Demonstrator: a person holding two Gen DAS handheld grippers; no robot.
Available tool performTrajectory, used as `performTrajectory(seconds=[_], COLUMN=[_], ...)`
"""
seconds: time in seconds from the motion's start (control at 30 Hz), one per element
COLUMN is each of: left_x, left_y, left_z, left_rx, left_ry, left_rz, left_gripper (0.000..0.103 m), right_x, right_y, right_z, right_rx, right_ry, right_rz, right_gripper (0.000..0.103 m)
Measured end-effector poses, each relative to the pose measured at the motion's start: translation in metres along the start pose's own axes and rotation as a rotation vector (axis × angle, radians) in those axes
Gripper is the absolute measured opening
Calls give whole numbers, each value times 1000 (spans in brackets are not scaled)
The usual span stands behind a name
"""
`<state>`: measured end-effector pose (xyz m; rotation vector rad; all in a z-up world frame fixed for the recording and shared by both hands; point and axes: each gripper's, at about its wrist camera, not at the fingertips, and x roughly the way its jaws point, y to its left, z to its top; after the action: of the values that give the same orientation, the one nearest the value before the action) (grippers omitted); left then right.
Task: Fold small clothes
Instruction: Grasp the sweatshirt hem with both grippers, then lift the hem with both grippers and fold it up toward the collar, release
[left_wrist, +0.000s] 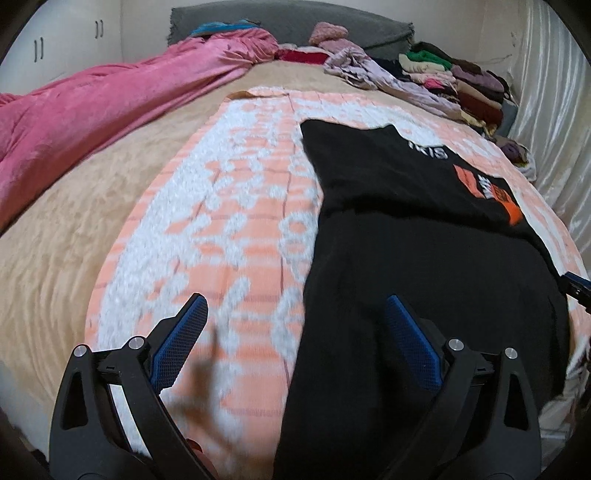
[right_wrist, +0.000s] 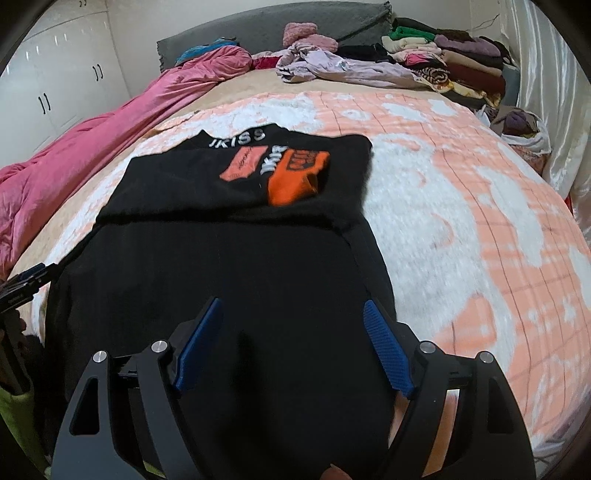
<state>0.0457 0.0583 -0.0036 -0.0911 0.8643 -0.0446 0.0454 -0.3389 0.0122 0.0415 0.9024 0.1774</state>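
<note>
Black garment (right_wrist: 236, 258) with orange and white print, lying flat on the peach-and-white blanket (left_wrist: 229, 221) that covers the bed; its far portion appears already doubled back over the body — a folded edge runs across the cloth just below the print — so one fold is judged done, while the long near portion lies unfolded and reaches toward the bed's near edge; left gripper (left_wrist: 295, 343) over the garment's left border, jaws spread wide, one jaw above the blanket and the other above the black cloth, nothing between them; right gripper (right_wrist: 293, 343) over the garment's near half, jaws likewise apart and empty; judged remaining — taking up the near hem, carrying it over to finish the fold, then adding the piece to the stacked clothes (right_wrist: 450, 62) at the bed's far side beside the loose lilac heap (right_wrist: 332, 66).
</note>
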Motion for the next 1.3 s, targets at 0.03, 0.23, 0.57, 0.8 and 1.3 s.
performTrajectory(seconds=[0.03, 0.23, 0.57, 0.8, 1.3], left_x=[-4, -15, -22, -28, -26], left_y=[1, 13, 18, 3, -6], left_z=[-5, -34, -82, -95, -96], left_rx=[0, -23, -27, 7, 9], left_ry=[14, 71, 131, 131, 135], left_rz=[-15, -40, -56, -6, -8], left_gripper=[90, 89, 67, 54, 30], right_x=[-2, -12, -25, -32, -32], right_y=[-1, -6, -18, -23, -43], right_z=[-3, -31, -78, -97, -126], right_rx=[0, -8, 24, 42, 90], right_ry=[5, 44, 131, 160, 229], right_rz=[1, -9, 5, 16, 108], right_gripper=[77, 78, 77, 77, 26])
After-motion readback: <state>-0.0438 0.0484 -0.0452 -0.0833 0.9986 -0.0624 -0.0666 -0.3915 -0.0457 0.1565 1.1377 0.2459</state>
